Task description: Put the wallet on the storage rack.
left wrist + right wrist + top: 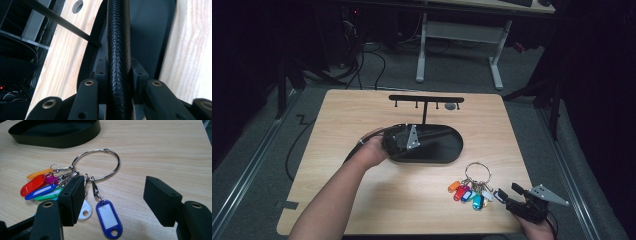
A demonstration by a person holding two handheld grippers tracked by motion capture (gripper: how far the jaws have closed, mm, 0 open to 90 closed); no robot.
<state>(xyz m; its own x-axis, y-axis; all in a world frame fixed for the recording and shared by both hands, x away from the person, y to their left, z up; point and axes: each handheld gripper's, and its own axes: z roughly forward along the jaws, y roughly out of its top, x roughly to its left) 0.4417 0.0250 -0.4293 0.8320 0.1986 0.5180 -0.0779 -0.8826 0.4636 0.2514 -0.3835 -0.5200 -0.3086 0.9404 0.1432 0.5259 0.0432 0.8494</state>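
Left gripper view — jaws clamp tray rim (118,50).

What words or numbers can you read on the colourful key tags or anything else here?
None can be read.
Blue key tag: its white label window is blank.
Other coloured tags on the metal ring: no writing shows.
Black oval tray: no label or brand shows.
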